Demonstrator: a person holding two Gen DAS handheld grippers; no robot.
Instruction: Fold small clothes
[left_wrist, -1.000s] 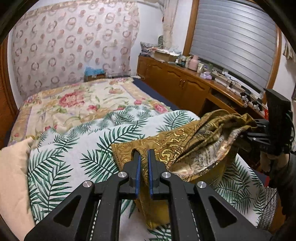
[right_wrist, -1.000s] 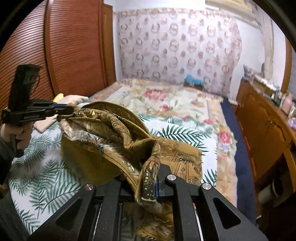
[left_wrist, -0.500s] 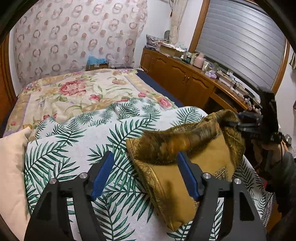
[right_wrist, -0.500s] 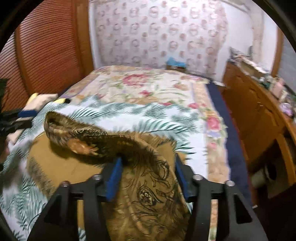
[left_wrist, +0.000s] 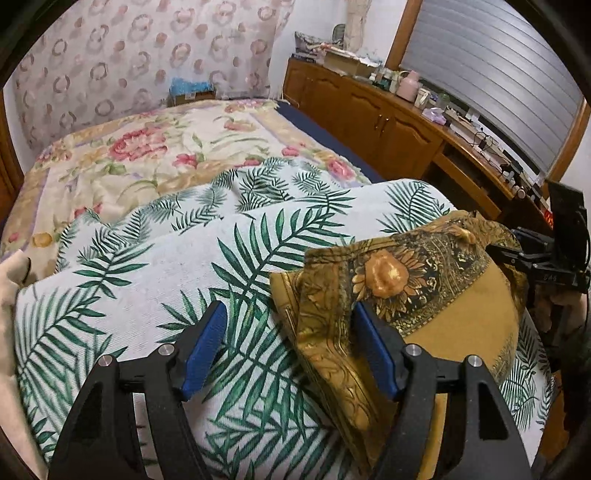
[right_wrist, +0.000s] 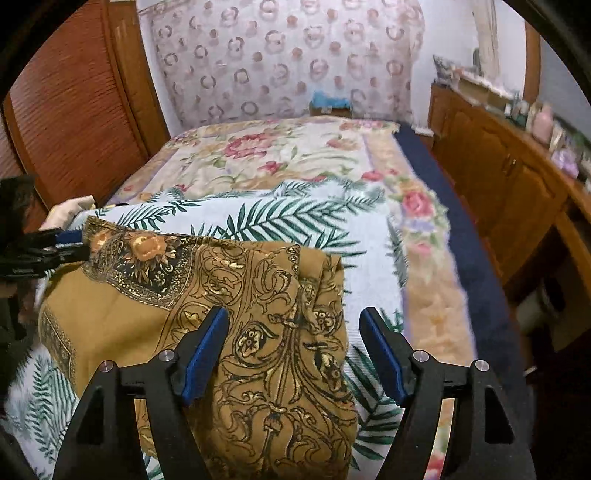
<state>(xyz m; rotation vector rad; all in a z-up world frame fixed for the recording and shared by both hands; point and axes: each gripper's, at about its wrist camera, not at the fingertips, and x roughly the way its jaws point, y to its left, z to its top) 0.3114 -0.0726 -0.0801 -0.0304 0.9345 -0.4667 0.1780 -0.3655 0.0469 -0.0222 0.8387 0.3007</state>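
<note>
A mustard and gold patterned cloth (left_wrist: 406, 295) lies folded over on the palm-leaf blanket (left_wrist: 184, 258); it also shows in the right wrist view (right_wrist: 207, 295). My left gripper (left_wrist: 290, 343) is open and empty, its right finger over the cloth's left edge. My right gripper (right_wrist: 295, 350) is open and empty, hovering just above the cloth's near right part. The other gripper shows at the far side of the cloth in each view, in the left wrist view (left_wrist: 546, 258) and in the right wrist view (right_wrist: 44, 247).
A floral bedspread (left_wrist: 166, 147) covers the far bed. A wooden cabinet (left_wrist: 388, 118) with clutter runs along the right. A wooden wall panel (right_wrist: 74, 110) stands left. A cream pillow (left_wrist: 11, 280) lies at the blanket's left edge.
Both grippers let go of the cloth and opened wide. The lifted fold dropped flat onto the lower layer. Both grippers pulled back slightly.
</note>
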